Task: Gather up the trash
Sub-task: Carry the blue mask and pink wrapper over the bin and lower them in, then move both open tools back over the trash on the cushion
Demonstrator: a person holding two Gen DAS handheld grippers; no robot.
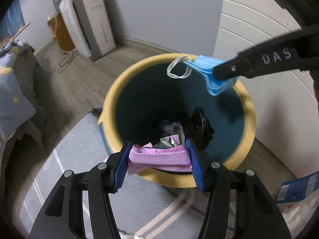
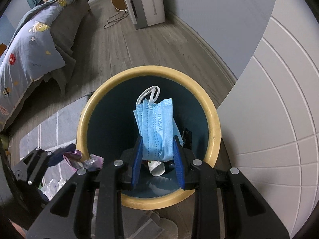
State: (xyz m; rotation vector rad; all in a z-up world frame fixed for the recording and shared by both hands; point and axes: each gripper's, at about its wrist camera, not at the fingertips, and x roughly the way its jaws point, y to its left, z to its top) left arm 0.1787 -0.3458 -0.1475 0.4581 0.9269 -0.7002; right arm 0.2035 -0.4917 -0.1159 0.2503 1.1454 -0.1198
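Left gripper (image 1: pixel 158 155) clamped on a pink wrapper (image 1: pixel 159 156), blue pads pressing both ends, held over the near rim of the bin (image 1: pixel 111 91). In the right wrist view the same gripper (image 2: pixel 65 155) shows at the bin's left rim with the wrapper (image 2: pixel 79 158) partly over the edge.

Right gripper (image 2: pixel 157 149) pinches a folded blue mask (image 2: pixel 156 127), narrow grip, mask sticking up from the pads with white ear loops (image 2: pixel 149 94) at top. It hangs above the bin (image 2: pixel 213 119) opening. From the left wrist view, right gripper (image 1: pixel 219 73) reaches in from the right, mask (image 1: pixel 211 79) over the far right rim, loops (image 1: pixel 178 67) dangling over the opening.

Bin: yellow rim, dark blue inside, stands on wood floor (image 2: pixel 139 45), touching a grey rug (image 1: pixel 79 159) edge. Bottom holds foil scrap (image 1: pixel 169 140), a dark object (image 1: pixel 201 125), other bits unclear. White crumpled piece (image 2: pixel 157 167) visible low inside.

Bed (image 2: pixel 30 49) at left, white cabinet (image 2: pixel 279 119) right.
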